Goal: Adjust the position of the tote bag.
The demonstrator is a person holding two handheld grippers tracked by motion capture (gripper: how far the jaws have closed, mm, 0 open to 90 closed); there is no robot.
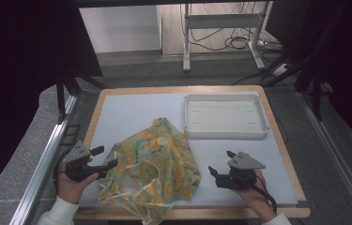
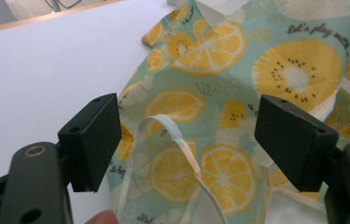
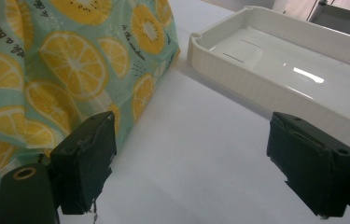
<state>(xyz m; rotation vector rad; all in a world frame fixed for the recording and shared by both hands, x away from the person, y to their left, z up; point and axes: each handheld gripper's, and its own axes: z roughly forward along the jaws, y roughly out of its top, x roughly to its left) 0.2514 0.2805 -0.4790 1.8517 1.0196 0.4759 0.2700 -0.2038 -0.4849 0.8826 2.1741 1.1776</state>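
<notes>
Two grippers frame the lower middle of the high view: the left gripper [image 1: 103, 157], jaws spread, touching the fruit-print bag [image 1: 157, 164], then the right gripper [image 1: 220, 165], jaws spread and empty, below the white tray [image 1: 225, 133].

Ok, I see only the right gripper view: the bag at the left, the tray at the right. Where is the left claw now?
Observer: The left claw is at the left edge of the bag, open and holding nothing.
Operator: Is a handle near it?
Observer: Yes. In the left gripper view a white handle loop lies on the bag just ahead, in line with the gap of the jaws, not gripped.
Operator: And the tray, is all of it empty?
Observer: Yes. The high view shows the whole tray, and nothing lies in it.
</notes>
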